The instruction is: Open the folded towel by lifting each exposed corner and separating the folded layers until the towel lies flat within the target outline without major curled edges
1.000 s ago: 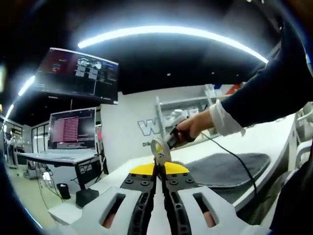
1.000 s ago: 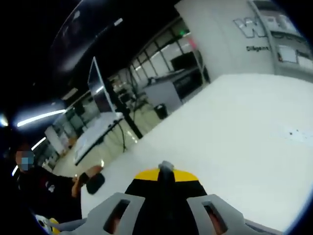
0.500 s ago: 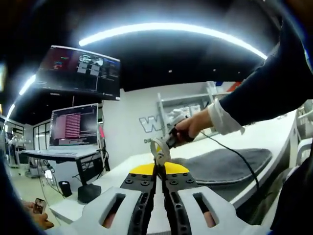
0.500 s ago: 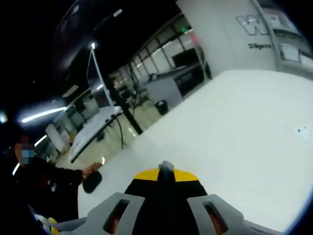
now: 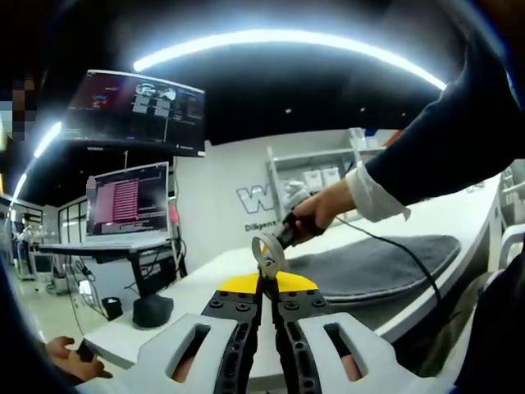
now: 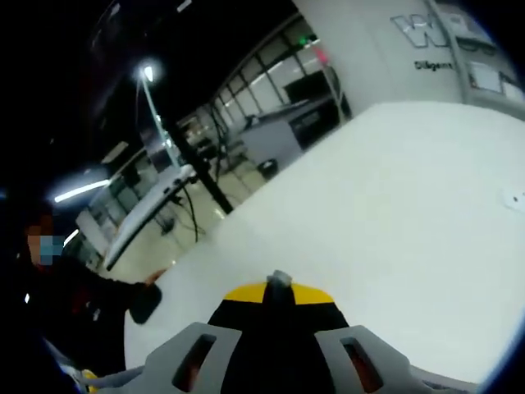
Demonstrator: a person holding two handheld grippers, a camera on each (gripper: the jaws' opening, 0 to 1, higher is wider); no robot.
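Note:
A dark grey towel (image 5: 373,267) lies spread on the white table (image 5: 205,291), to the right in the left gripper view. My left gripper (image 5: 267,283) rises from the bottom of that view with its jaws together and nothing between them, held off the table's near side. Just beyond its tips a hand (image 5: 316,215) holds my right gripper (image 5: 267,253) above the towel's left end, a cable trailing across the towel. In the right gripper view, my right gripper (image 6: 279,283) is shut and empty above bare white table (image 6: 394,213).
Two monitors (image 5: 135,111) and a desk (image 5: 107,246) stand at the left of the left gripper view, shelves (image 5: 316,176) by the back wall. Another person's hand (image 5: 70,361) shows at lower left. A person with a dark object (image 6: 143,302) is at the table's far edge.
Both views have drifted slightly with the hands. A person's hand has come into the lower left of the left gripper view. Towel and both grippers' jaws look unchanged.

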